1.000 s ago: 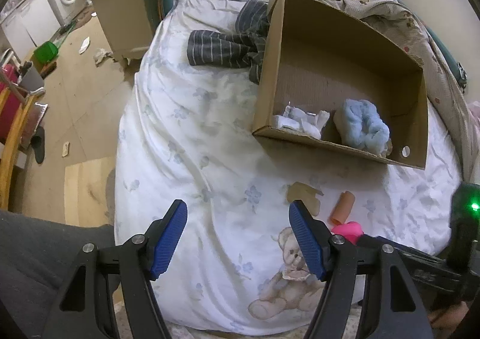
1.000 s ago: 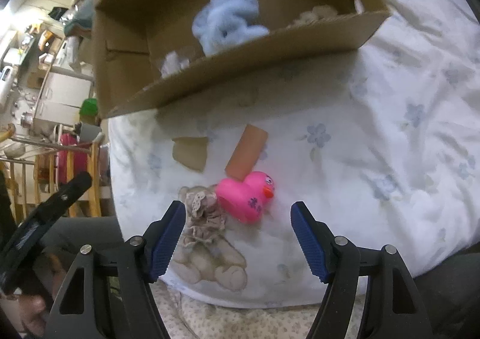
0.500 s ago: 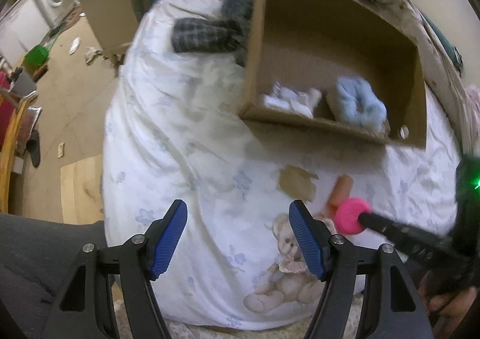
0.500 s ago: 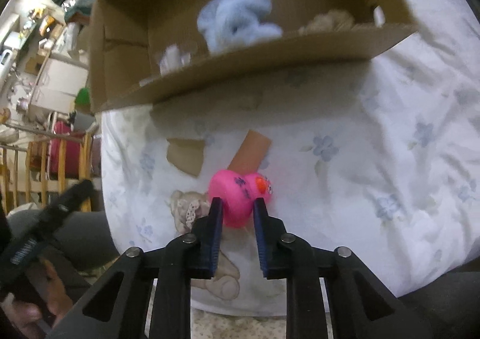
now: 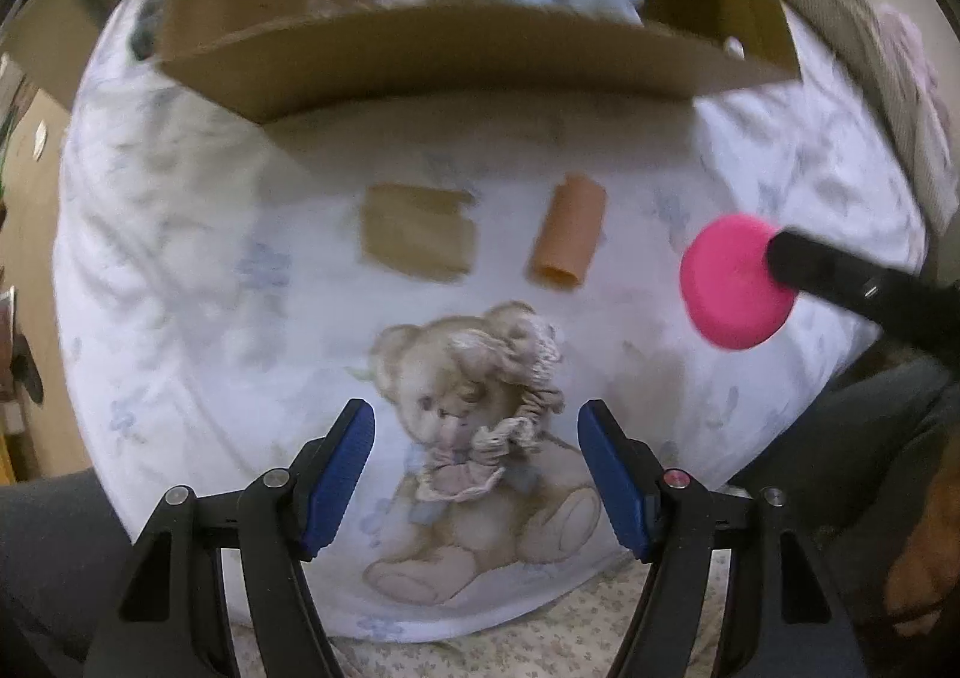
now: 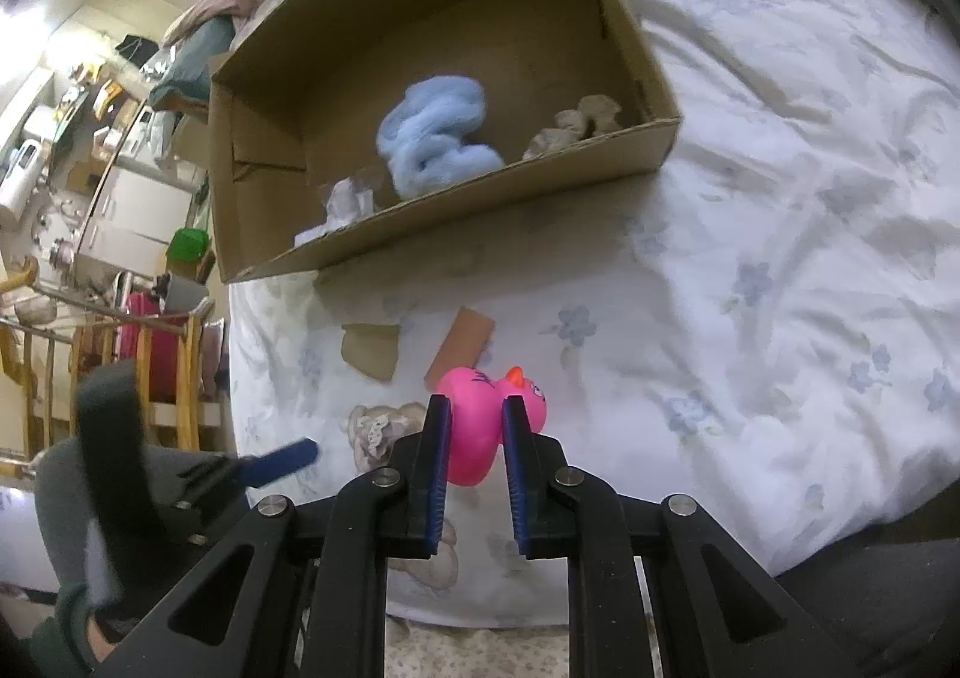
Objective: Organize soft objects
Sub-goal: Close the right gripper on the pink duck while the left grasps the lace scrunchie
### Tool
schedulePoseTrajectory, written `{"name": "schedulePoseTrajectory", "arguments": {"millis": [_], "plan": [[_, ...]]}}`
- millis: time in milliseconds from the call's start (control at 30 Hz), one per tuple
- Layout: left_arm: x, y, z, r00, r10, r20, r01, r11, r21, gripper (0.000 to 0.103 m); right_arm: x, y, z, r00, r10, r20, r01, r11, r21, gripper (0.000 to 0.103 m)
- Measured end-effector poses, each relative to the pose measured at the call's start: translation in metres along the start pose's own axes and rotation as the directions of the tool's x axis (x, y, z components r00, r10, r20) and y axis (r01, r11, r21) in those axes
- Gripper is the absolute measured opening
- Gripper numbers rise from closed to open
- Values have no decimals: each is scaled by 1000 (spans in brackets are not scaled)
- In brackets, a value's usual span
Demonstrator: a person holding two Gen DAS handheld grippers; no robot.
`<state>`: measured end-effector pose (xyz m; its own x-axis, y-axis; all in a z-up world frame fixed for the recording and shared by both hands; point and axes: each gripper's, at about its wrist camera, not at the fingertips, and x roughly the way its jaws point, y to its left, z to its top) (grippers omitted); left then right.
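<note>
I counted one pink rubber duck [image 6: 480,426], one beige frilly scrunchie [image 5: 510,396], one orange tube [image 5: 567,237] and one cardboard box [image 6: 456,210] on the bed. My right gripper [image 6: 474,438] had just closed on the glossy duck, now raised off the sheet; a second earlier it lay there. My left gripper [image 5: 474,462] hung wide apart over the scrunchie, empty.

Soft indoor light; left wrist view smeared by motion blur, right wrist view sharper, glare upper left, fisheye-darkened corners.
</note>
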<state>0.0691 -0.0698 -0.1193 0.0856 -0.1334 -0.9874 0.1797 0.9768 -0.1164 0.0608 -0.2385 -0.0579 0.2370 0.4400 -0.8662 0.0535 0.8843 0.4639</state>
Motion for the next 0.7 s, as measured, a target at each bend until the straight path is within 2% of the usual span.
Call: {"name": "schedulePoseTrajectory", "arguments": {"millis": [67,133,200,233,300,333,467,700], "plan": [[6,-4,1,1000,9,-9,-8,1000,17,66,-2,-1,0,1000,2,4,-2,1000,4,19],[9,-5,2,1000,-7,-10,7,1000,16,47,-3,-1,0,1000,0,6,0,1000,0,19],[11,-4,3,1000,-19,-21,20,1000,12,35,-3,-1,0,1000,-5,5,5,1000,-6,19],[11,-4,3,1000,-8,-20,9,1000,17,24,-3,-1,0,1000,-10,7,11,1000,-9,19],[13,-1,2,1000,6,-28,-6,1000,17,12,-3,0,0,1000,-16,10,16,1000,-15,18],[13,0,2,999,5,-32,-4,1000,13,9,-3,1,0,1000,-17,11,17,1000,-19,18],[2,11,3,999,36,8,-36,999,-6,8,-3,4,0,1000,-19,15,20,999,-34,18],[-13,37,4,998,33,45,-29,995,-100,7,-3,11,0,1000,-17,22,19,998,-61,18]]}}
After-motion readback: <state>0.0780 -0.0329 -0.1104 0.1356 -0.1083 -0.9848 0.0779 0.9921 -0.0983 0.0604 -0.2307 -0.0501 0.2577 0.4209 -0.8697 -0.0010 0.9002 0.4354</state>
